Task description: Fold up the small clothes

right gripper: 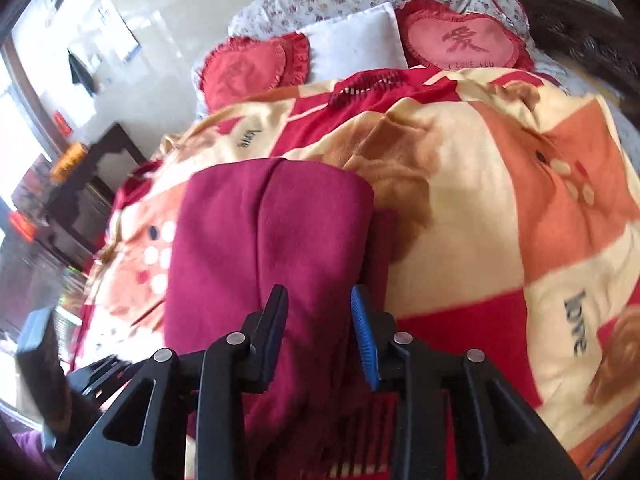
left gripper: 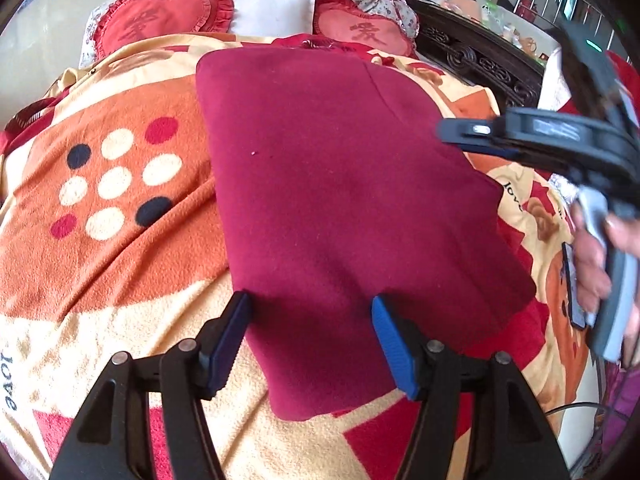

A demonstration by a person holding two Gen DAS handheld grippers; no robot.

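A dark red folded garment (left gripper: 340,200) lies flat on the patterned blanket (left gripper: 112,272). My left gripper (left gripper: 310,312) is open and empty, its fingers straddling the garment's near edge just above it. My right gripper (left gripper: 452,136) comes in from the right, over the garment's right edge. In the right wrist view the garment (right gripper: 272,248) lies ahead and my right gripper (right gripper: 320,308) is open and empty above its near part. The left gripper's body (right gripper: 92,372) shows at the lower left there.
Two red heart cushions (left gripper: 160,16) (left gripper: 360,28) and a white pillow (left gripper: 272,12) lie at the bed's head. A dark carved wooden frame (left gripper: 472,56) runs along the right. A dark side table (right gripper: 88,192) stands left of the bed.
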